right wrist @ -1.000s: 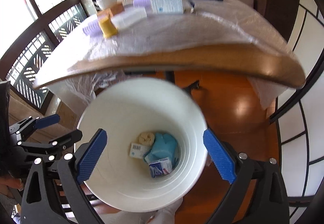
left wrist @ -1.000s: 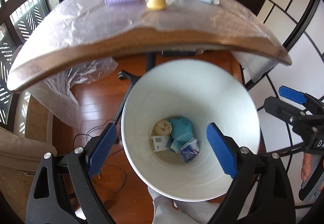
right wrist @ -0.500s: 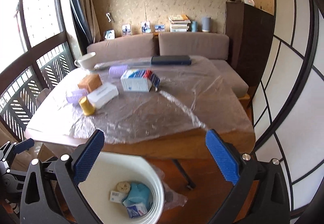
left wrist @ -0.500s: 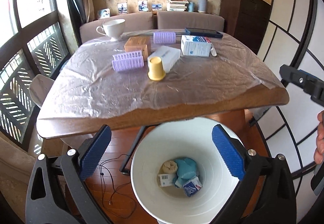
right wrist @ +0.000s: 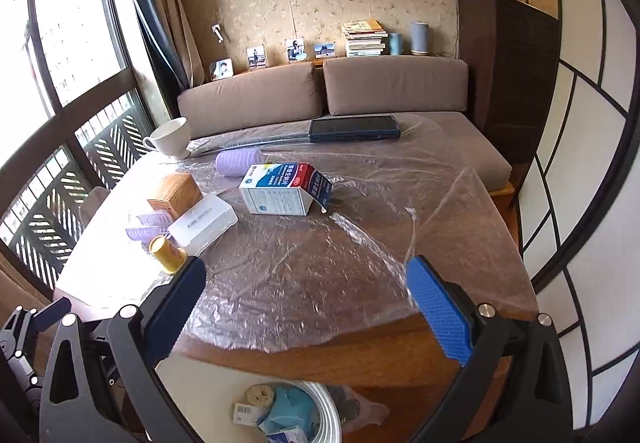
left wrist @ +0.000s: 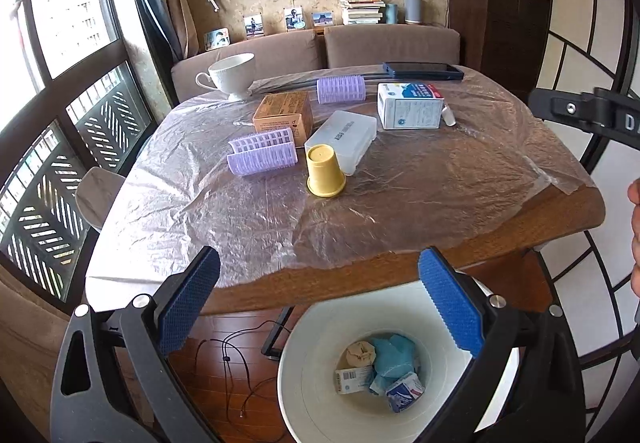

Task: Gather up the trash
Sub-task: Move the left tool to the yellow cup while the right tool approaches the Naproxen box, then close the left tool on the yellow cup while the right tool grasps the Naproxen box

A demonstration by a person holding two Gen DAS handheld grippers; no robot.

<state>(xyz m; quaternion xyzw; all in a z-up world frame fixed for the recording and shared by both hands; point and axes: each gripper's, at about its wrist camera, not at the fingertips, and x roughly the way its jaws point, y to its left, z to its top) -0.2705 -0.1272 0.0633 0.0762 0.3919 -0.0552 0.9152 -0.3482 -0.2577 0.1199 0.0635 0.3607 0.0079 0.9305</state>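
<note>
A white bin point(left wrist: 312, 371) stands on the floor below the table's near edge. It holds a tan paper ball, a blue wad and small boxes point(left wrist: 378, 371). It also shows in the right wrist view point(right wrist: 328, 403). My left gripper point(left wrist: 320, 307) is open and empty above the bin. My right gripper point(right wrist: 306, 313) is open and empty over the table's near edge. On the plastic-covered table point(left wrist: 400, 211) lie a yellow cup point(left wrist: 324, 171), a blue-white carton point(left wrist: 410, 105), a brown box point(left wrist: 284, 117), a clear case point(left wrist: 342, 141) and purple rollers point(left wrist: 262, 153).
A white teacup point(left wrist: 232, 77) and a dark flat case point(left wrist: 422, 70) sit at the table's far side. A sofa point(right wrist: 328, 91) runs behind it. Cables point(left wrist: 236, 355) lie on the wood floor left of the bin. A window with railing is at the left.
Both grippers have risen from above the bin and tilted up toward the table. The bin has dropped to the bottom of both views. Both stay open and empty.
</note>
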